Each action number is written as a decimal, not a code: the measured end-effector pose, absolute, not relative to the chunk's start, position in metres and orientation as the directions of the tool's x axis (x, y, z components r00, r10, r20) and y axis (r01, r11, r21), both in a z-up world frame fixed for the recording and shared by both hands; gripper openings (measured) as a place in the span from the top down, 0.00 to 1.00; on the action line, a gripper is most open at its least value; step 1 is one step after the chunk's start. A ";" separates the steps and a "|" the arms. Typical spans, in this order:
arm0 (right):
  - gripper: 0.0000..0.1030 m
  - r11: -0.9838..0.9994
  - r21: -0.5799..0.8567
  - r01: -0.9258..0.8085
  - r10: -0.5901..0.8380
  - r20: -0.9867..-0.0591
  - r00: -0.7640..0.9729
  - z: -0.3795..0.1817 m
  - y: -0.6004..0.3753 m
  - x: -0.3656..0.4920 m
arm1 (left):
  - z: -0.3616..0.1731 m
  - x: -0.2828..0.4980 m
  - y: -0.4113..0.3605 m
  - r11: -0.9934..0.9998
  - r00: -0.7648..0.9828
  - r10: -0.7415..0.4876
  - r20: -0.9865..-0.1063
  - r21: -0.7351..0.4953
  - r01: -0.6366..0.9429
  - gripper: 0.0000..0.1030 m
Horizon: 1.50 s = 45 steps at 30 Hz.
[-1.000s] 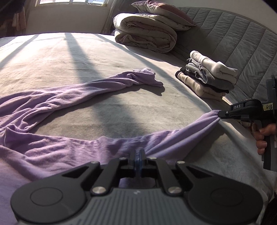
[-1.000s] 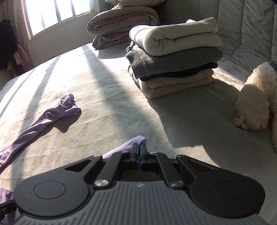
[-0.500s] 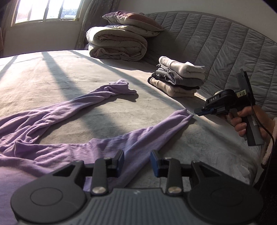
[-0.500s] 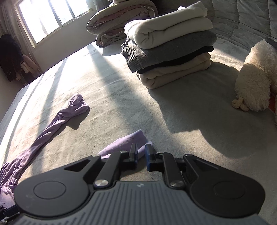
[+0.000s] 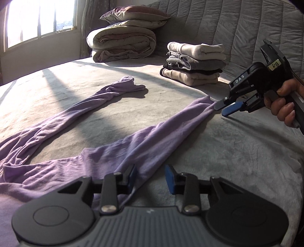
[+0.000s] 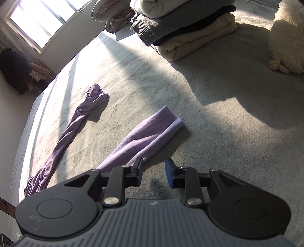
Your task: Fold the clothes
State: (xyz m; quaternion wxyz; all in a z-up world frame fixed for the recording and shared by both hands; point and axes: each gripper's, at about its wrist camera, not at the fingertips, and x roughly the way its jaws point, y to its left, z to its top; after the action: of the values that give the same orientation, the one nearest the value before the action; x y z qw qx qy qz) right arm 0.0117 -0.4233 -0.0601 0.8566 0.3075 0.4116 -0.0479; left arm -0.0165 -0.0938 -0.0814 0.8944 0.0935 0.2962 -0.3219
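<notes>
- The bed [image 5: 237, 152], covered in a grey blanket, fills both views, striped with sun and shadow.
- A rolled duvet [image 5: 121, 44] with a pillow [image 5: 134, 16] on top sits at the far side by the window.
- The purple garment [image 5: 117, 144] lies spread across the near left, its two long ends reaching far and right; one end [image 6: 152, 131] lies flat just beyond the right gripper.
- A stack of folded clothes [image 5: 193, 62] stands far right.
- A fluffy white toy [image 6: 286, 36] sits right of the stack.
- The left gripper [image 5: 150, 177] is spread wide above the garment, gripping nothing.
- The right gripper [image 6: 153, 170], held in a hand [image 5: 285, 102], is parted too, empty, its tips at the garment's end.
</notes>
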 end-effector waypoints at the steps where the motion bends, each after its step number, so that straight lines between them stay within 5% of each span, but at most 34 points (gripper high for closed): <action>1: 0.71 0.809 0.480 0.340 0.156 -0.732 0.663 -0.060 -0.423 0.012 | -0.081 -0.015 -0.095 0.779 0.621 -0.521 -0.586 -0.030 0.626 0.82; 3: 0.71 0.814 0.464 0.350 0.126 -0.728 0.674 -0.059 -0.423 0.014 | -0.080 -0.013 -0.095 0.786 0.623 -0.527 -0.578 -0.053 0.616 0.96; 14: 0.71 0.804 0.471 0.363 0.113 -0.721 0.684 -0.062 -0.423 0.017 | -0.065 -0.019 -0.082 0.765 0.604 -0.602 -0.522 -0.159 0.625 0.99; 17: 0.98 0.812 0.451 0.370 0.078 -0.713 0.697 -0.062 -0.419 0.017 | -0.063 -0.024 -0.083 0.741 0.580 -0.626 -0.521 -0.168 0.650 0.99; 27: 1.00 0.851 0.380 0.362 -0.036 -0.647 0.762 -0.027 -0.408 -0.004 | -0.052 -0.021 -0.070 0.723 0.548 -0.671 -0.500 -0.277 0.633 0.99; 30: 0.87 0.827 0.447 0.340 0.056 -0.667 0.743 -0.031 -0.406 -0.007 | -0.054 -0.008 -0.064 0.733 0.540 -0.672 -0.507 -0.354 0.580 0.99; 37: 0.83 0.708 0.649 0.279 0.323 -0.649 0.689 -0.049 -0.381 -0.006 | -0.056 0.010 -0.058 0.698 0.495 -0.716 -0.493 -0.522 0.490 0.99; 40: 0.56 0.643 0.724 0.249 0.434 -0.613 0.660 -0.060 -0.359 -0.006 | -0.055 0.012 -0.054 0.680 0.488 -0.732 -0.476 -0.565 0.468 0.99; 45: 0.55 0.464 0.856 0.228 0.594 -0.491 0.637 -0.083 -0.327 -0.003 | -0.053 0.011 -0.050 0.656 0.472 -0.752 -0.461 -0.602 0.456 0.99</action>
State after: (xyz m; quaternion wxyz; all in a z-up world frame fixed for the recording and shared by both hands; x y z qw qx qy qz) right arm -0.0035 -0.3270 -0.0830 0.7520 0.5032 0.4081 0.1217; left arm 0.0114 -0.0501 -0.0532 0.8335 -0.2025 0.3647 -0.3622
